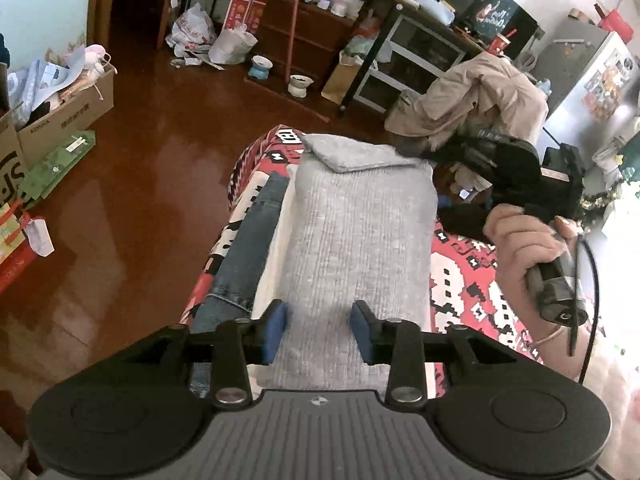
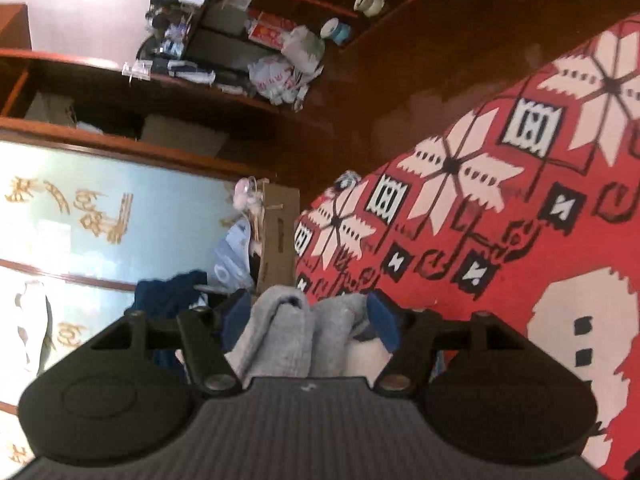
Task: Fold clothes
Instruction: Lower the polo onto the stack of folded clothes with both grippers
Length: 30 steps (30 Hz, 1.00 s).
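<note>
A long grey knitted garment [image 1: 360, 232] lies folded lengthwise on a red patterned blanket [image 1: 460, 276], its far end turned over in a flap. My left gripper [image 1: 319, 326] hovers over the near end, open, its blue pads [image 1: 276, 324] apart with flat cloth under them. At the far right corner a hand holds my right gripper [image 1: 416, 150]. In the right wrist view, the right gripper [image 2: 310, 316] is shut on a bunched fold of the grey garment [image 2: 288, 332], which fills the gap between its pads. Folded jeans [image 1: 248, 248] lie along the garment's left side.
The blanket's left edge drops to a glossy wooden floor [image 1: 140, 200]. Cardboard boxes [image 1: 60, 112] full of things stand at the far left. A beige coat [image 1: 472, 92] is draped beyond the far end, and cluttered shelves [image 1: 304, 32] line the back.
</note>
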Each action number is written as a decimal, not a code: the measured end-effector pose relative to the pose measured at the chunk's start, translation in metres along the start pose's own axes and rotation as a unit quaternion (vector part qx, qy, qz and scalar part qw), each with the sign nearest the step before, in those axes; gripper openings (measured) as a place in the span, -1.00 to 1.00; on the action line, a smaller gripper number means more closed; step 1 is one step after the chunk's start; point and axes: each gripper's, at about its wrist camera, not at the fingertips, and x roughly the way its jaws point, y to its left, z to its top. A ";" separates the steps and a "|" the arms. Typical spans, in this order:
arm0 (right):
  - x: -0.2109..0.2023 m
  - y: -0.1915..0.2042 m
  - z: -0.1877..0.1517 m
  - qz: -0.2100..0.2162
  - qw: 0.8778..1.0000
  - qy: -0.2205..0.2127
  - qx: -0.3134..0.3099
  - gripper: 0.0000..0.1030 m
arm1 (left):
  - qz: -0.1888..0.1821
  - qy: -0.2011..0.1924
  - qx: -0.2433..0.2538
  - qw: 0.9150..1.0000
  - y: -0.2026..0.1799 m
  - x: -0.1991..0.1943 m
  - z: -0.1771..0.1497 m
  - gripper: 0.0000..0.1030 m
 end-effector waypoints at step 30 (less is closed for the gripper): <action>-0.072 0.051 -0.192 -0.037 0.984 -0.007 -0.177 -0.74 | -0.026 -0.004 -0.032 0.999 0.029 -0.017 -0.023 -0.80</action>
